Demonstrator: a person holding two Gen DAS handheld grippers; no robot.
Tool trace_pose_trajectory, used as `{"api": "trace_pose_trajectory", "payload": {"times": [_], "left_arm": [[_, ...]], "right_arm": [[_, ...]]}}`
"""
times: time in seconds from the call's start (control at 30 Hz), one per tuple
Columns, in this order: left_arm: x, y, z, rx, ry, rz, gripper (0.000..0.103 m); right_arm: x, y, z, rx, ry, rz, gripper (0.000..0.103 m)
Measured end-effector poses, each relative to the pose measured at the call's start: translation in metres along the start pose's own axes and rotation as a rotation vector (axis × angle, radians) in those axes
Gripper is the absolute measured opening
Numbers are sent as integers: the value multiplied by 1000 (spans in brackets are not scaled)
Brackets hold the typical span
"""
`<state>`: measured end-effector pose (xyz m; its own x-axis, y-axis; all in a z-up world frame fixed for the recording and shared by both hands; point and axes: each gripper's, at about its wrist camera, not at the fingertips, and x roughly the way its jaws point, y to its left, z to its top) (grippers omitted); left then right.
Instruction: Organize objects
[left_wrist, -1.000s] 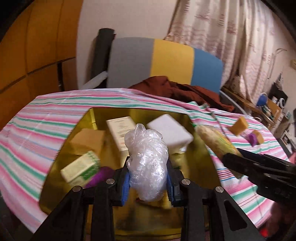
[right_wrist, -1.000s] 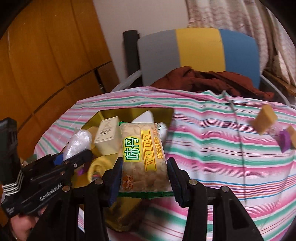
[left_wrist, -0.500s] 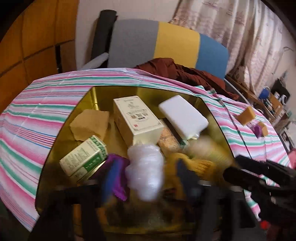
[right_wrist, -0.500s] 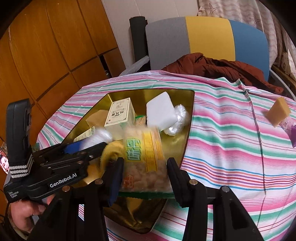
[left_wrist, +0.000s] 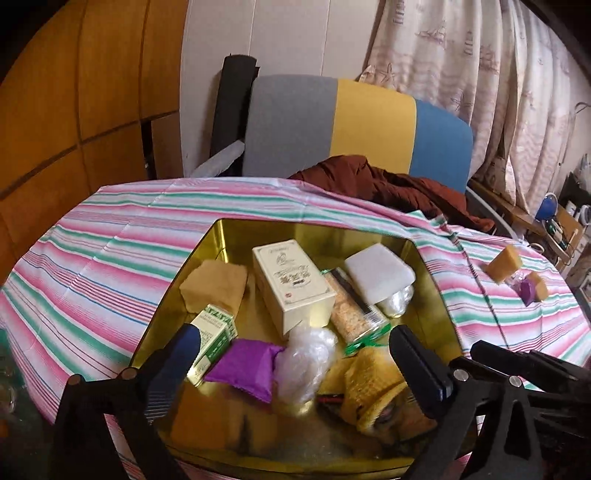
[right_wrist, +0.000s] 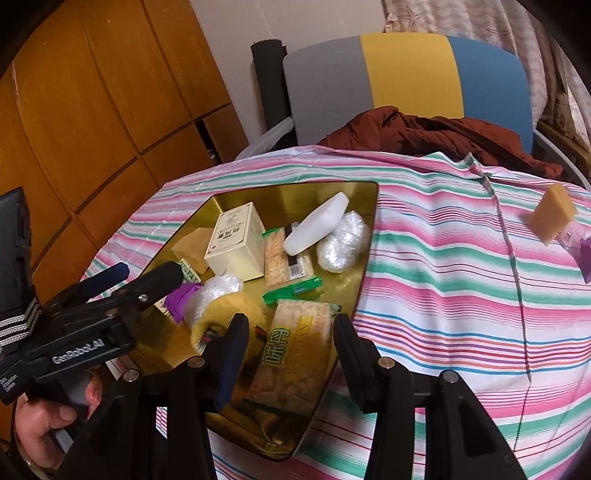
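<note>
Plastic bundle released — snack packet too

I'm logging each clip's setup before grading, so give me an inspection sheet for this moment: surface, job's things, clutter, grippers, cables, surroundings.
Surface: striped tablecloth under a gold tray.
Job's things: in the tray, cream box, white block, green carton, purple pouch, plastic bundle, snack packet; on the cloth, a tan block.
Clutter: brown cloth at the table's far edge.
Grippers: left hand-held gripper open above the purple pouch and plastic bundle; right hand-held gripper open, snack packet lying between its fingers in the tray.
Cables: thin dark cord across the cloth.
Surroundings: tricolour chair, wooden panels, curtain.
</note>
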<state>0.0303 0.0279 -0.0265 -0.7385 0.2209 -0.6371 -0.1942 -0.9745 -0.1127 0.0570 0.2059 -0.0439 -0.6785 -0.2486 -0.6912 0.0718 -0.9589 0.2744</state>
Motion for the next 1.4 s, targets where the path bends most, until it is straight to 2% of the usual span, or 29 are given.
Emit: {"api": "trace_pose_trajectory", "payload": {"times": [0.23, 0.43, 0.87, 1.17, 1.4], "left_arm": [[-4, -24, 10, 15, 2, -64, 103], [-4, -57, 19, 56, 11, -138, 103], [14, -153, 21, 213, 73, -283, 103], [31, -203, 14, 294, 132, -353, 103], [45, -226, 15, 318, 160, -368, 103]], "right_arm": [[-11, -29, 5, 70, -41, -53, 48], [-20, -73, 5, 155, -65, -123, 48], [-45, -195, -5, 283, -90, -365, 48], [-51, -278, 4, 242, -59, -528, 50], [-45, -331, 21, 248, -34, -591, 50]]}}
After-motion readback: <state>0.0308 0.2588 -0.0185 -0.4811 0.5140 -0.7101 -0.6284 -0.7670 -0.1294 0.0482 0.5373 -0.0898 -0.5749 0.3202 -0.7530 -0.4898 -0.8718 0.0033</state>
